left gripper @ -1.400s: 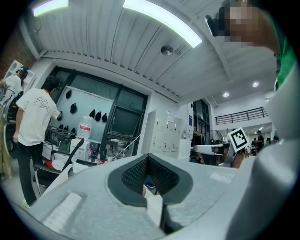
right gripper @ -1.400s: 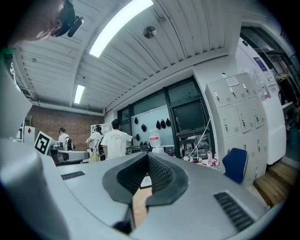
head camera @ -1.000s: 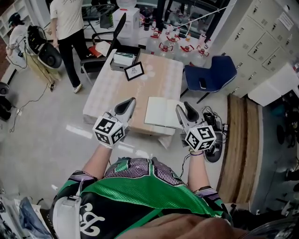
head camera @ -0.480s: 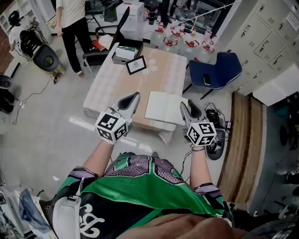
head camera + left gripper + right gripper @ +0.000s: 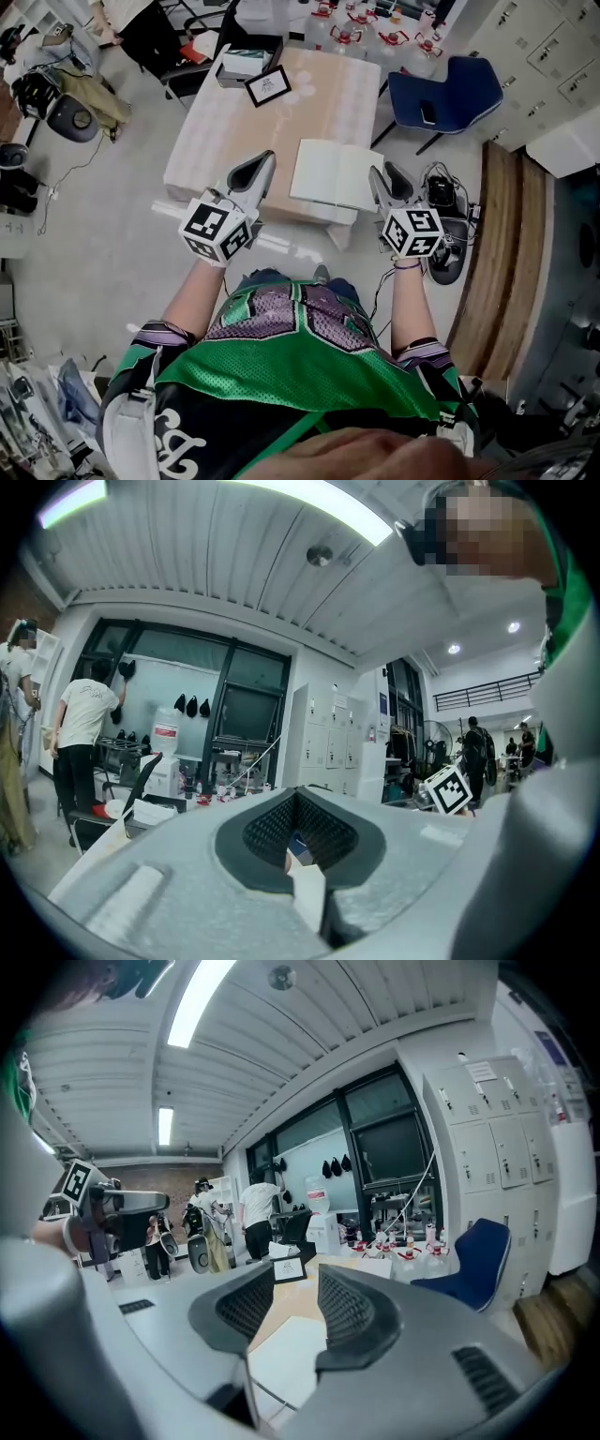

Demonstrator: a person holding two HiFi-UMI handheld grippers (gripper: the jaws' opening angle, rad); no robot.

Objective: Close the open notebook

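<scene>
The open notebook [image 5: 336,175] lies flat with blank white pages at the near edge of a light wooden table [image 5: 234,122]. My left gripper [image 5: 265,159] hovers over the table just left of the notebook. Its jaws look closed with nothing in them [image 5: 298,827]. My right gripper [image 5: 382,171] is held at the notebook's right edge. Its jaws stand a little apart, and the white page [image 5: 286,1349] and the table show through the gap [image 5: 295,1302]. Neither gripper touches the notebook.
A framed picture [image 5: 268,85] and a dark tray with a box [image 5: 246,62] sit at the table's far end. A blue chair [image 5: 445,98] stands at the far right, water bottles [image 5: 375,19] behind it. A person [image 5: 141,23] stands far left. A wooden platform [image 5: 502,253] runs along the right.
The head view has shifted, so the table and notebook sit higher in the frame. Both grippers rose with them and still flank the notebook. Their jaws look unchanged.
</scene>
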